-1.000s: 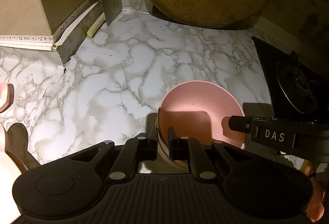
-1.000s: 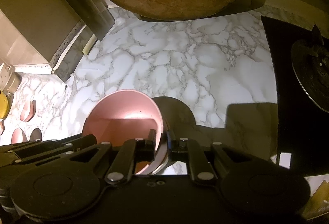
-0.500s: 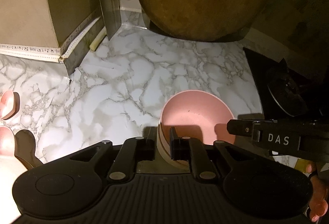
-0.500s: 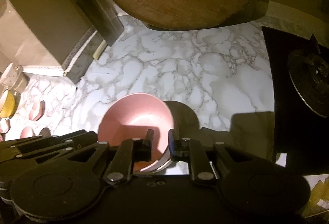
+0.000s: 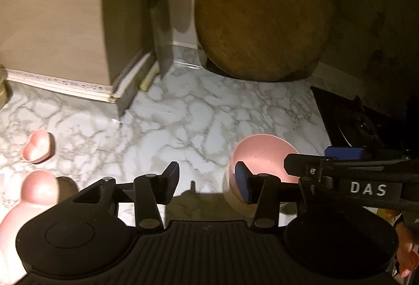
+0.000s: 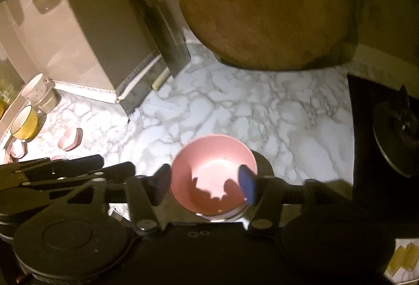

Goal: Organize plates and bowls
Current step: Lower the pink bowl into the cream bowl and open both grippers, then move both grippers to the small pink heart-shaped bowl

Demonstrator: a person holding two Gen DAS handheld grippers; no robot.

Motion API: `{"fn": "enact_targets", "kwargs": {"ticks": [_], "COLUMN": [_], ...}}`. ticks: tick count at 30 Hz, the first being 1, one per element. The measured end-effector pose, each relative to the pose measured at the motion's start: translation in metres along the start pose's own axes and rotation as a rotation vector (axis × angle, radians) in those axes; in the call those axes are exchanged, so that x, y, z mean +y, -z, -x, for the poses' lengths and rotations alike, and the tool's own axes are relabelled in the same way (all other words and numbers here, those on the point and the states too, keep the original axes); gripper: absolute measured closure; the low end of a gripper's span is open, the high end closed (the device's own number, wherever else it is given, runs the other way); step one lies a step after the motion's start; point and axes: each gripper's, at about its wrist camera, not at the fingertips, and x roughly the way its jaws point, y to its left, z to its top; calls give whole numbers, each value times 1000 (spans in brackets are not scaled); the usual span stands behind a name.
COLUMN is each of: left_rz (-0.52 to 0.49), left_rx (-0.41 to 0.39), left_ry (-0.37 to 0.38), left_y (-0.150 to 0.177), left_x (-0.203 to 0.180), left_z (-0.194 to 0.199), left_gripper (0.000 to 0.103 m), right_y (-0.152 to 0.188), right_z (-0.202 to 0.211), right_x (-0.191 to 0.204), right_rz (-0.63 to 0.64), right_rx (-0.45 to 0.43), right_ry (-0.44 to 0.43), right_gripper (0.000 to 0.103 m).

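1. Pink is sitting nearest: the pink bowl is resting on the marble counter, released, with nothing pinching its rim. It looks like more than one bowl nested, though the blur is making that hard to confirm.
2. The right gripper is standing with its jaws apart, having just been opening; the bowl is showing between the fingers from above, but the pads are not pressing on it.
3. The left gripper is likewise spread, its jaws having just been opening; they are holding nothing, and the bowl is sitting just beside its right finger.
4. So this placement is looking finished.
5. Left of the bowl, well apart, small pink dishes are lying loose on the counter, and these are probably still waiting to be gathered.
6. Further left of the bowl, a yellow cup and a white cup are standing by the cabinet.
7. Beyond the bowl, a round wooden board is leaning against the wall.
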Motion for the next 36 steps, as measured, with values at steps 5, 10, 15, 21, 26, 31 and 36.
{"fn": "enact_targets", "kwargs": {"ticks": [5,10,15,21,26,31,36], "left_rz": [21,60,104,170,221,281,361], "left_rx": [-34,-59,-87,-82,-71,-40,-10], "left_ry": [-22,-54,-123,-194,-255,-308,-356], "left_y": [4,8,12,15,12,5,-7], "left_x": [23,52,83,121,152,184,220], "left_z": [20,39,56,61,53,38,21], "left_gripper": [48,45,25,25,25,25,25], "right_y": [-3,-6,-9,-16,-25,-40,-61], "right_z": [8,10,7,-8,-34,-68,-98], "right_x": [18,41,70,103,131,157,186], "right_rz": [25,54,80,115,151,199,251], "right_rx": [-27,-36,-34,1,49,103,127], "right_ry": [-22,-56,-97,-154,-190,-226,-264], "right_gripper": [24,17,5,3,2,3,3]}}
